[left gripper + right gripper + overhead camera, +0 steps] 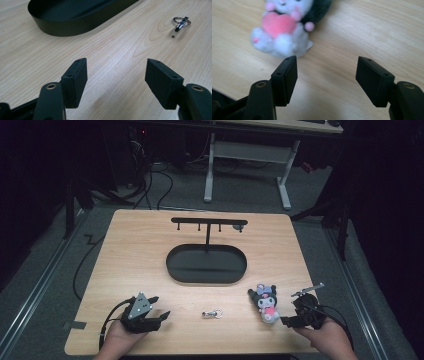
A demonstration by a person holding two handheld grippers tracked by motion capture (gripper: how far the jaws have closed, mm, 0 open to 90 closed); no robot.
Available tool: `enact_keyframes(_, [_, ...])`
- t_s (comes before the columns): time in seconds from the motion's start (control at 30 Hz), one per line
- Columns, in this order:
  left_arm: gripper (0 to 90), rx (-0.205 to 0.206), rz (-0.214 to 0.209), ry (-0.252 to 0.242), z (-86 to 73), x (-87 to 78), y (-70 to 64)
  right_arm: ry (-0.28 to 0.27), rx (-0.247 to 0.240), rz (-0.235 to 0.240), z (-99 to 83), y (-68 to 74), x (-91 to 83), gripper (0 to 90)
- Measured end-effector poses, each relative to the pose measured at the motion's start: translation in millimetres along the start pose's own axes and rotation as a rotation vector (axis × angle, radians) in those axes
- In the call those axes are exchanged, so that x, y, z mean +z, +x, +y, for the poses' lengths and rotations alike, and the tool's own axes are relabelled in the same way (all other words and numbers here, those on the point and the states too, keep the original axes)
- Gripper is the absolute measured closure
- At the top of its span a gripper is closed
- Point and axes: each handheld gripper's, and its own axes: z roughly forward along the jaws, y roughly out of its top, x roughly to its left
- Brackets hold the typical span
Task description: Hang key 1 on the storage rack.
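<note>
A: High view first, going left to right. The left gripper (159,308) sat at the near left of the table (130,250), jaws apart and holding nothing. Right of it, at the near middle, lay the key ring (212,313), flat on the wood and apart from both grippers.

B: And past that?

A: The plush toy (265,303) lay on its back at the near right, and the right gripper (286,321) was just beside it, jaws also apart, clamped on nothing. Farther off, in the middle, stood the black tray (206,265) with its hanging rack (209,222).

B: So how far along was it?

A: Hardly begun, I'd judge. Neither toy nor ring was lifted, and I could see nothing large hanging on the rack. If the job was to hang them there, all of the picking up and hanging was left.

B: Anything hard to read?

A: A small blob at the rack's right end was too small to name. In the left gripper view the tray (75,22) was cut off at the top and the key ring (180,23) sat far right. In the right gripper view the plush toy (284,27) was blurred, its head cropped.
</note>
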Motion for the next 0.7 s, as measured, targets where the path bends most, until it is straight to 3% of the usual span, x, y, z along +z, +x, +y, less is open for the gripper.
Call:
enact_keyframes(0.27, [35.0, 0.009, -0.004, 0.006, 0.3, 1.3, -1.0, 0.010, -0.010, 0.048, 10.1, 24.6, -5.7, 21.8])
enact_keyframes(0.7, [34.9, 0.025, -0.009, 0.012, -0.1, 2.1, -2.4, 0.055, -0.026, 0.027, 31.7, 38.6, 19.7, 18.6])
